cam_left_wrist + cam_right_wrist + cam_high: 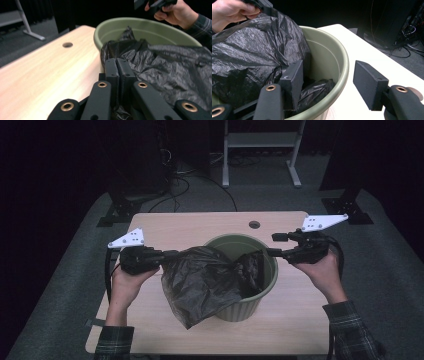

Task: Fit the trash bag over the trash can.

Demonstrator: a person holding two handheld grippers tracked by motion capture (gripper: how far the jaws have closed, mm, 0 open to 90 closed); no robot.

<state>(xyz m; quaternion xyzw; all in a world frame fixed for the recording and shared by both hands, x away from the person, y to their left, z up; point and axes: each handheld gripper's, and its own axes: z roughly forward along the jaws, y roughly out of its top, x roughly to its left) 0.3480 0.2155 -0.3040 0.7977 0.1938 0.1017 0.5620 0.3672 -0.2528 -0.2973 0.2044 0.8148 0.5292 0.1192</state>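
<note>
We are lining the bin (247, 285): left gripper (117, 65) pinches the bag (200, 282); right gripper (329, 83), jaws wide astride the rim, must grip next.

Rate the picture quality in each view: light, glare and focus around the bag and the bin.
High view: table lit, surroundings dark, black bag shows few folds. Left gripper view: soft overall, the bin rim mildly blurred, shut left gripper dark against the bag. Right gripper view: sharpest, faint sheen on the bag's wrinkles, pale glare on the table; right gripper straddles the rim.
</note>
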